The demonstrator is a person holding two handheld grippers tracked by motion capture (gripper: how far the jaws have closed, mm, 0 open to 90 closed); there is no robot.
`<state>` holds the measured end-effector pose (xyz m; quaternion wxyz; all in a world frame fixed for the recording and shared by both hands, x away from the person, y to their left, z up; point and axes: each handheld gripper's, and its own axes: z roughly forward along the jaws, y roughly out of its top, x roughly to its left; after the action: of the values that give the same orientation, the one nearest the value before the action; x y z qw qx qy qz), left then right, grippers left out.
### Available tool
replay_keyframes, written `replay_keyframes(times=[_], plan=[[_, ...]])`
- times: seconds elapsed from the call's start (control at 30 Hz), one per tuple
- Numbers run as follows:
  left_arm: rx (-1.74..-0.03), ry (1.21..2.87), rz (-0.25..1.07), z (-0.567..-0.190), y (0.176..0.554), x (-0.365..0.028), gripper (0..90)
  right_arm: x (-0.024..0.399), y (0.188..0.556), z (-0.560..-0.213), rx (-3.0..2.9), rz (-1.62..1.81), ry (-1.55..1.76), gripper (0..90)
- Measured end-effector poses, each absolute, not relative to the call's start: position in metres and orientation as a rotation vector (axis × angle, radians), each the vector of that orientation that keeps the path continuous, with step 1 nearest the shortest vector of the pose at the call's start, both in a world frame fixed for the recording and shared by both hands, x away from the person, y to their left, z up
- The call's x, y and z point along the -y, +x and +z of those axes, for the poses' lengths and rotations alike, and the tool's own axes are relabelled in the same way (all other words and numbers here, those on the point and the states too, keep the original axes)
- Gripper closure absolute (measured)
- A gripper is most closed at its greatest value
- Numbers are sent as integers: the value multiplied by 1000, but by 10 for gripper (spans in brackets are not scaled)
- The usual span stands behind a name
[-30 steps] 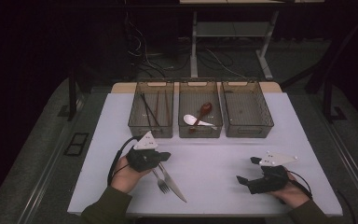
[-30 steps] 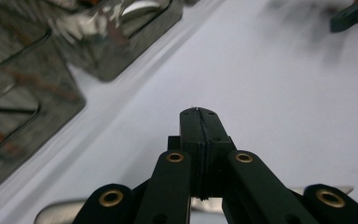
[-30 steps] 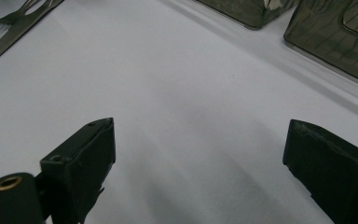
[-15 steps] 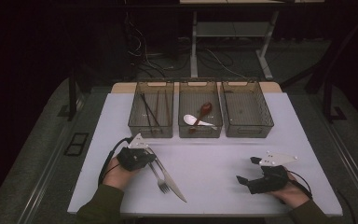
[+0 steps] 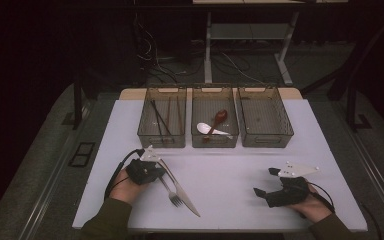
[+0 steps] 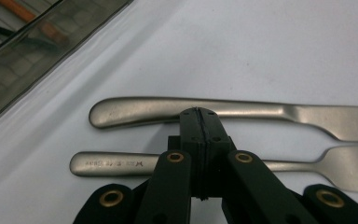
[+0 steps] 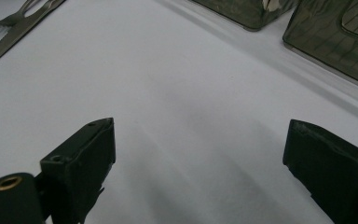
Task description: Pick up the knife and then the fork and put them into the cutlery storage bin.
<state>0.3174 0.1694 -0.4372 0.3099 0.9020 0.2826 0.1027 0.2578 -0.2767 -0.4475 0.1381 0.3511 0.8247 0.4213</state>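
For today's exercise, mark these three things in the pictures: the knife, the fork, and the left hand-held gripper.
knife [image 6: 168,109], left gripper view, on its handle.
fork [image 6: 107,163], left gripper view, on the stamped end of its handle.
left hand-held gripper [image 6: 198,116], left gripper view, at the tips of its shut jaws, above the two handles.

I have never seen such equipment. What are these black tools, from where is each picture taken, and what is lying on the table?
A person sits at a white table and holds a hand-held two-jaw gripper in each hand; there is no robot arm. The high view looks down from above. Each other picture comes from a camera riding on one gripper, looking along its jaws. The left gripper has its jaws shut, empty, with its tips just above a knife and a fork lying side by side. The right gripper is open over bare table. At the back stand three clear bins: chopsticks in the left one, two spoons in the middle one.
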Motion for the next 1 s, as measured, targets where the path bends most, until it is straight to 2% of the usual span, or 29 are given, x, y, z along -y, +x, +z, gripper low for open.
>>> replay_keyframes(times=[0.6, 1.0], plan=[[-845, 2366, 249, -433, 279, -214, 891, 276, 258, -449, -2393, 1213, 1014, 90], [-842, 2344, 164, -432, 241, -229, 891, 275, 259, -449, -2396, 1209, 1018, 90]])
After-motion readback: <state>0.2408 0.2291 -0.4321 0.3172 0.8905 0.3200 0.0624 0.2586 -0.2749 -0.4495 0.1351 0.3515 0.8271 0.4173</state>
